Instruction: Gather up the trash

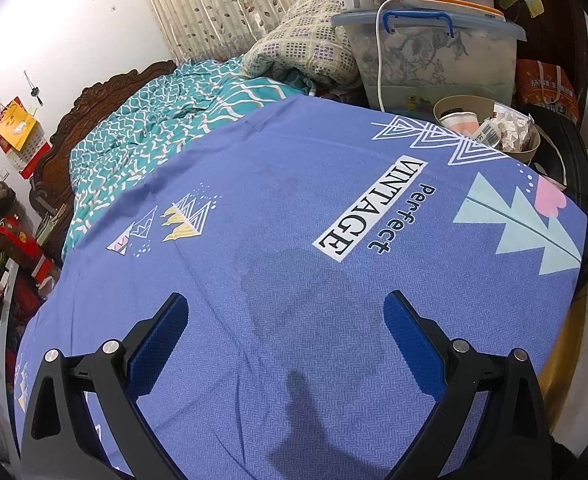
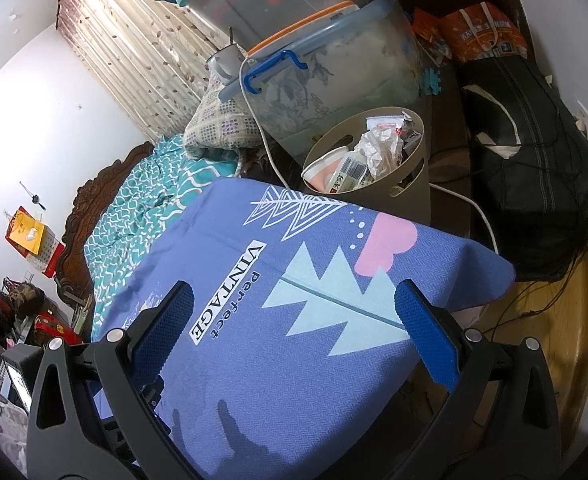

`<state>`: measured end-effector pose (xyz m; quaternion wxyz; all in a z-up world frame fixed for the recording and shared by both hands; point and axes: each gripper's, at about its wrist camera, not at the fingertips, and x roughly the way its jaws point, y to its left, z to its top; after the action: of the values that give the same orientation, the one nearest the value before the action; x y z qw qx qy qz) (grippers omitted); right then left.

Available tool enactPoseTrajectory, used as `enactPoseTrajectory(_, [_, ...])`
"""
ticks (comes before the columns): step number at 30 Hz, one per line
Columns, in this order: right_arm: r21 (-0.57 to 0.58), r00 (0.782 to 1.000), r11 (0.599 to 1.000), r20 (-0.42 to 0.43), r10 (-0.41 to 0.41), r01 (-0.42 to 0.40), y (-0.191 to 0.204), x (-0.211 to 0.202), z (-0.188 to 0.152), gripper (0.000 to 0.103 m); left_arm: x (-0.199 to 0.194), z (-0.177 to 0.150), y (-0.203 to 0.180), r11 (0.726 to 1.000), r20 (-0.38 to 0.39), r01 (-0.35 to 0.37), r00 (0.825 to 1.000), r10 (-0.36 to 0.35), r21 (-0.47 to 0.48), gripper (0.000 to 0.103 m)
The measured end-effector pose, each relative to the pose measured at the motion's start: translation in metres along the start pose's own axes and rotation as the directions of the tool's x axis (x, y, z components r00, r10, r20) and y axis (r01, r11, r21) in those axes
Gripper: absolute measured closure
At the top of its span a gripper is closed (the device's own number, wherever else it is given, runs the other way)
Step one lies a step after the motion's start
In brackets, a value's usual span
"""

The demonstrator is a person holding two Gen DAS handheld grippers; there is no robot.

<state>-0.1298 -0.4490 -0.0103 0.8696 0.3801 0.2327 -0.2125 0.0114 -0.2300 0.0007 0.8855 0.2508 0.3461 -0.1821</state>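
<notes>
Both tongs spread wide, nothing between the pads, hovering over the blue cloth [image 1: 278, 240] on the table

Left tongs [image 1: 286, 316] low over the middle of the cloth, right tongs [image 2: 294, 308] over the near right part, by the pale tree print

Trash already sitting in the bin [image 2: 407, 196]: a paper cup [image 2: 321, 168], a labelled bottle [image 2: 351, 174], crumpled paper [image 2: 377, 146], a clear packet [image 2: 385, 122] at the far rim

Bin just past the far right edge of the table, hard against the plastic box [image 2: 333, 80], white cable [image 2: 262, 136] trailing down beside it

From the left tongs, bin [image 1: 447, 104] far off and well to the right; from the right tongs, far ahead and only slightly right, so the right hand looks the nearer one for any drop

No loose scrap visible on the cloth in either view, so nothing lying between either pair of tongs to line up on

Bin mouth tipped toward the table, open side facing the tongs, rim roughly level with the cloth edge

Likely near the finish, or a search for more trash off the table: bed [image 1: 142, 128] to the far left, floor [image 2: 533, 320] to the right
</notes>
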Motion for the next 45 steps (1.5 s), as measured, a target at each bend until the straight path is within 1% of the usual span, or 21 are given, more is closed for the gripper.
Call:
enactPoseTrajectory(9, [0.003, 1.000, 1.000, -0.002, -0.001, 0.001, 0.002, 0.000, 0.001, 0.003, 0.000, 0.002, 0.002, 1.000, -0.007, 0.006, 1.000, -0.006, -0.003, 0.009])
enactPoseTrajectory(12, [-0.001, 1.000, 1.000, -0.001, 0.001, -0.001, 0.003, 0.000, 0.000, 0.003, -0.003, 0.002, 0.000, 1.000, 0.009, 0.008, 1.000, -0.008, 0.010, 0.009])
enactPoseTrajectory(19, [-0.004, 1.000, 1.000, 0.010, 0.003, -0.003, 0.007, -0.004, -0.003, 0.003, -0.001, 0.004, 0.002, 0.998, -0.017, 0.065, 0.998, -0.065, -0.018, 0.009])
enactPoseTrajectory(26, [-0.011, 1.000, 1.000, 0.006, 0.004, -0.004, 0.011, -0.006, -0.005, 0.003, -0.005, 0.004, 0.005, 0.995, -0.010, 0.093, 0.996, -0.093, -0.034, 0.009])
enactPoseTrajectory(39, [-0.037, 1.000, 0.999, -0.002, 0.002, -0.002, 0.023, -0.003, -0.010, 0.003, -0.005, 0.002, 0.011, 0.992, -0.006, 0.109, 0.994, -0.109, -0.057, 0.009])
enactPoseTrajectory(45, [-0.066, 1.000, 0.998, -0.011, 0.003, -0.004, 0.036, 0.000, -0.012, 0.003, -0.004, 0.000, 0.019, 0.990, -0.003, 0.114, 0.993, -0.115, -0.078, 0.009])
